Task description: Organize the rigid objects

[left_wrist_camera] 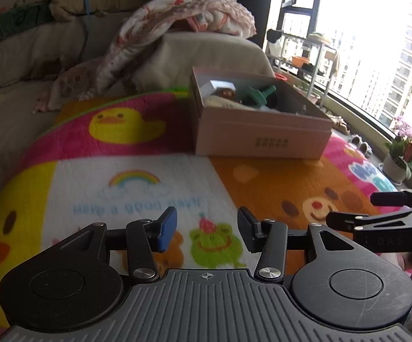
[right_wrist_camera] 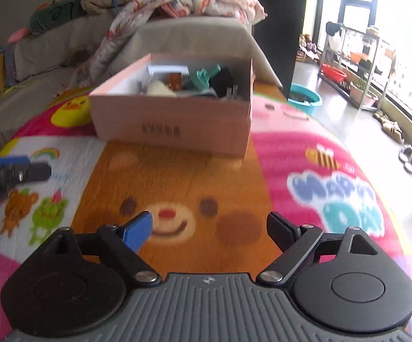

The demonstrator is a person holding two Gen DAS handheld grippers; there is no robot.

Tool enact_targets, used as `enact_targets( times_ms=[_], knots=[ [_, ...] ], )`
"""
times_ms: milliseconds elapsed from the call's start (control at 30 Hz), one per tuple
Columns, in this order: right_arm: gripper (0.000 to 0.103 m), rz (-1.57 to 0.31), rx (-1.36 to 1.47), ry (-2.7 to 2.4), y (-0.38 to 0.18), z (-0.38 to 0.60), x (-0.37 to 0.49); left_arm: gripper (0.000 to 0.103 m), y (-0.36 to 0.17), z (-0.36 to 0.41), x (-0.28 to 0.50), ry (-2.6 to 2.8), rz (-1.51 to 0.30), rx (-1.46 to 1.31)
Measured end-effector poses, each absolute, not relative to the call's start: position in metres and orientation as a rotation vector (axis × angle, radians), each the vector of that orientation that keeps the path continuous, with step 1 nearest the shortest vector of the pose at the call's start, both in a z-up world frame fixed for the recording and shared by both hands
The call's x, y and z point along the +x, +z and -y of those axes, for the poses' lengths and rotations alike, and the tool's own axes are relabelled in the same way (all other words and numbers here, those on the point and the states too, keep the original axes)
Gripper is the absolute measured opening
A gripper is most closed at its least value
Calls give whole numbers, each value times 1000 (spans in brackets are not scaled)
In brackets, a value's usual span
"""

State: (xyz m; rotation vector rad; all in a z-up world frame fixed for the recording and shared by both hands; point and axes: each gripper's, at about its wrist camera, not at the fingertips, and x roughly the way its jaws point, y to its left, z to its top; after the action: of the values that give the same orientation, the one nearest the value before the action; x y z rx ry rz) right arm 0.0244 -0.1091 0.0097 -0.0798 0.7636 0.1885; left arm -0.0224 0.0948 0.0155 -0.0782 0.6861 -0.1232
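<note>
1. Looks like we're between steps here. Both grippers hang over the cartoon play mat [right_wrist_camera: 177, 176] with nothing in them. The left gripper [left_wrist_camera: 206, 229] has its fingers partly apart, only mat showing in the gap. The right gripper [right_wrist_camera: 210, 228] has its fingers spread wide, also holding nothing.

2. The task's stuff is already sitting in the pink cardboard box [left_wrist_camera: 262, 139], upper middle of both views, resting on the mat in front of the beige sofa [left_wrist_camera: 214, 54]. Inside I can pick out a teal plastic piece [right_wrist_camera: 206, 75], something brown and glossy [right_wrist_camera: 174, 81], a black lump and a white boxy thing.

3. My guess: the sorting is mostly done, or the next item has to come from somewhere outside the frame, because no loose object lies on the visible mat. The next move calls for finding whatever's left and reaching for it with fingers already apart.

4. Hard to make out: the box contents are small and blurry, its near wall hides the bottom, and I can't read the printed label. The other gripper is cut off at each view's edge.
</note>
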Motion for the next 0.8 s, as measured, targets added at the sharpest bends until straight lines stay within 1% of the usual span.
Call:
enact_targets(
  times_ms=[67,133,200,233,433,533,800],
  knots=[
    [97,-781,-90,160,2,105,20,53,4,-87,-25,-114,-717,-92],
    [103,-780,-90,115,-4,104,19,55,1,-77,-28,-97,-686,-61],
    [103,-781,-59,98,-7,108,20,68,-1,-69,-26,-101,-673,-55],
    [103,-786,-41,102,-8,111,21,72,-2,-65,-26,-109,-662,-54],
    [103,-752,-40,130,-9,117,24,71,-4,-53,-17,-57,-650,-47],
    [103,-695,-13,84,-15,123,23,72,-5,-48,-14,-41,-653,-17],
    [103,-689,-18,65,-15,122,24,74,-6,-45,-13,-32,-651,-5]
  ],
)
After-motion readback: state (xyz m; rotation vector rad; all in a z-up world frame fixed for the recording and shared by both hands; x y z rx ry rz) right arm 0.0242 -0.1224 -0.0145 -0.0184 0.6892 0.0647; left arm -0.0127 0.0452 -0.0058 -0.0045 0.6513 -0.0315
